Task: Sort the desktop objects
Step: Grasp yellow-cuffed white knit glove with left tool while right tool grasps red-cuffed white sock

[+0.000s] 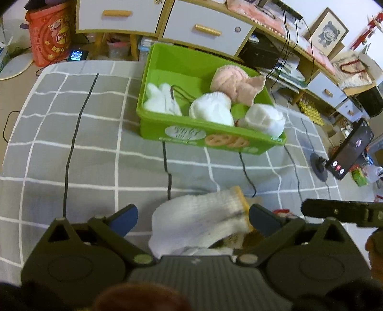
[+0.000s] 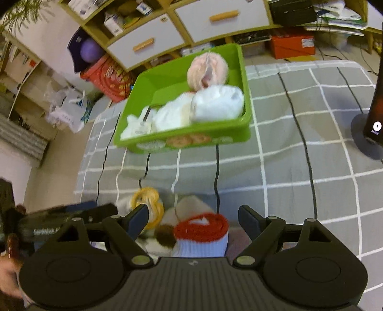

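Observation:
A green bin (image 1: pixel 205 137) (image 2: pixel 186 143) stands on the grey checked cloth (image 1: pixel 71 143) and holds a pink rolled sock (image 1: pixel 233 83) (image 2: pixel 207 70) and several white rolled socks (image 1: pixel 211 110) (image 2: pixel 215 104). My left gripper (image 1: pixel 192 217) is open, its fingers on either side of a white glove with a yellow cuff (image 1: pixel 198 221) lying on the cloth. My right gripper (image 2: pixel 194 219) is open around a white sock with a red cuff (image 2: pixel 201 233). The glove's yellow cuff (image 2: pixel 147 203) shows by the right gripper's left finger.
White drawers with wooden handles (image 1: pixel 205 28) (image 2: pixel 225 14) stand behind the bin. A red snack tub (image 1: pixel 49 36) is at the far left. A phone on a stand (image 1: pixel 347 153) (image 2: pixel 373 119) is at the right. Black cables (image 1: pixel 71 148) cross the cloth.

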### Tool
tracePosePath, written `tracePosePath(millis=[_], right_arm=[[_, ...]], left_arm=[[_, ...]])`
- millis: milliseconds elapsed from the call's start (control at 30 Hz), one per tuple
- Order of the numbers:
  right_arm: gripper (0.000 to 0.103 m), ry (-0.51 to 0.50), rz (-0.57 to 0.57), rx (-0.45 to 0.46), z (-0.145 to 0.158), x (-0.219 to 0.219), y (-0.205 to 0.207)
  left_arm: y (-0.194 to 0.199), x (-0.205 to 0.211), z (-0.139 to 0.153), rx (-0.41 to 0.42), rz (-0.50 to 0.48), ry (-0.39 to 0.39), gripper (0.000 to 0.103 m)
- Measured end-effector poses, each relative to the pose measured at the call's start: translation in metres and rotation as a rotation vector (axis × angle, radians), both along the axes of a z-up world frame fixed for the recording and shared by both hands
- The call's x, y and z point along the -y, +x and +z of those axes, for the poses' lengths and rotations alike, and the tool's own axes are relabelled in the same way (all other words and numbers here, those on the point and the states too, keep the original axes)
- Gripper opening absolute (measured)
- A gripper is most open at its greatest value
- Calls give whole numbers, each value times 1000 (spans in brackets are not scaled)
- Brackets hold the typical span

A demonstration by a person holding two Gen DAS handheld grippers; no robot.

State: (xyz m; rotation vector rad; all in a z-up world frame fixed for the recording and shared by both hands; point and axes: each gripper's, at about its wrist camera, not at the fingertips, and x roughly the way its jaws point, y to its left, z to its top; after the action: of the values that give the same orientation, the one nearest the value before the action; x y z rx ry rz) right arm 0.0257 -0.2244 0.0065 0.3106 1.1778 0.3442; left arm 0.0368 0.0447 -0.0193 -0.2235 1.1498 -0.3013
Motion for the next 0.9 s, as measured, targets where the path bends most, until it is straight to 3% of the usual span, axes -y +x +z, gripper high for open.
tracePosePath(millis=[333, 900], right_arm=[[83, -13, 16, -63, -17, -1, -4], [81, -59, 72, -65, -28, -18, -9]], left_arm=[[-1, 6, -12, -39, -63, -11, 102], [4, 11, -27, -86, -73, -20, 102]])
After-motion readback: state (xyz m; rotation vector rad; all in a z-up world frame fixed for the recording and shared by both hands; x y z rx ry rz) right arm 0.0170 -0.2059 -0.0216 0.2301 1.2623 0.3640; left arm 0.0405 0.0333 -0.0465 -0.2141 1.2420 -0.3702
